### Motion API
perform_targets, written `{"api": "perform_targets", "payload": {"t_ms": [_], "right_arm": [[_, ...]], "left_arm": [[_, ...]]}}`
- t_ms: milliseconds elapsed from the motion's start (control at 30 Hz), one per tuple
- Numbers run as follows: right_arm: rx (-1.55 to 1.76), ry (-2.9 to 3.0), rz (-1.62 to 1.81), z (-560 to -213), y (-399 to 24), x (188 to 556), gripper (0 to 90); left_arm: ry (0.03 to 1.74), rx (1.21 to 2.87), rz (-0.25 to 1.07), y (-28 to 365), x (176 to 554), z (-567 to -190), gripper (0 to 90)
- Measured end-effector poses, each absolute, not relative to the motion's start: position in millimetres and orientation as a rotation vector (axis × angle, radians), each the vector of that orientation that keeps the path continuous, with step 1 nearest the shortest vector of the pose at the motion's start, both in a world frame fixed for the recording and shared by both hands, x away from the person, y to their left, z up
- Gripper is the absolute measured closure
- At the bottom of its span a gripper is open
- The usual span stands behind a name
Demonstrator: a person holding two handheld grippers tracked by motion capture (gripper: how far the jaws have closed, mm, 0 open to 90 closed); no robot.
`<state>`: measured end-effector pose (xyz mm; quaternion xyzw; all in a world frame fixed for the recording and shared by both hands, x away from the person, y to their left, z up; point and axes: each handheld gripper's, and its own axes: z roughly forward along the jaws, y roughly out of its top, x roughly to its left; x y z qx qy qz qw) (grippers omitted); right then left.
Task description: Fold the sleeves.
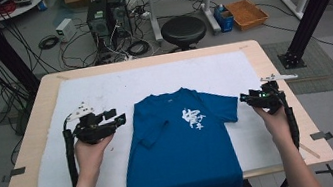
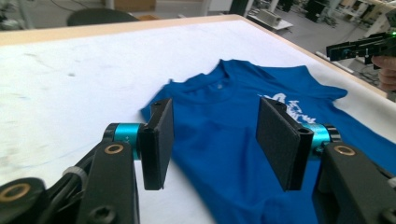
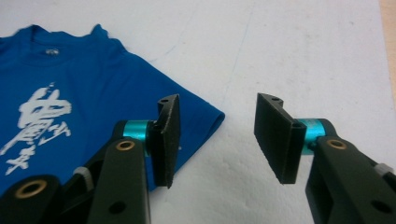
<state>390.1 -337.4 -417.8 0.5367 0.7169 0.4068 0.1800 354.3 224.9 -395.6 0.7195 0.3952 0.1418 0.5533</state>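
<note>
T-shirt point(image 1: 182, 144), blue, lies flat on white cloth point(image 1: 103, 91) covering the table point(image 1: 35, 109), front up, white print point(image 1: 192, 118) on chest. Collar points to the far side, hem hangs a bit over the near table edge. Its sleeve on the high view's left is folded inward onto the body; the other sleeve lies spread out toward the right gripper.

Left gripper point(image 1: 120, 118) held in left hand point(image 1: 90, 151), just beside the shirt's folded-sleeve edge, pointing across at the shirt. In the left gripper view the left gripper point(image 2: 215, 135) has jaws spread apart, nothing between the pads, shirt seen past the gap; not touching fabric as far as I can tell.

Right gripper point(image 1: 245, 96) held in right hand point(image 1: 274, 119), tips close to the spread sleeve's end. In the right gripper view the right gripper point(image 3: 217, 135) has jaws apart, nothing pinched; one jaw is over the sleeve's corner, the other over bare cloth. Whether the jaws touch the cloth cannot be told.

Both grippers well apart, one at each side of the shirt. The right one also shows far off in the left gripper view, past the shirt.

Stool point(image 1: 184, 31) behind the table, orange box point(image 1: 246, 13) on the floor.
</note>
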Motion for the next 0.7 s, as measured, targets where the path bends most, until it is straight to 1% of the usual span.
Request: {"api": "perform_targets", "payload": {"t_ms": [100, 300, 467, 700], "right_arm": [[1.530, 2.030, 1.117, -423.2, -332.7, 399.4, 54.7], [1.542, 2.027, 1.094, -429.1, -326.4, 412.8, 57.2], [1.569, 2.030, 1.067, -436.3, -324.8, 420.1, 58.1], [1.586, 2.030, 1.062, -442.5, -324.8, 425.2, 58.8]], "left_arm": [[0.930, 1.692, 0.339, 235.6, 353.2, -395.9, 46.2], [0.915, 1.715, 0.359, 240.3, 355.3, -399.5, 44.9], [0.921, 1.729, 0.378, 244.5, 357.2, -401.1, 43.0], [0.938, 1.717, 0.364, 249.8, 358.3, -402.8, 43.0]]}}
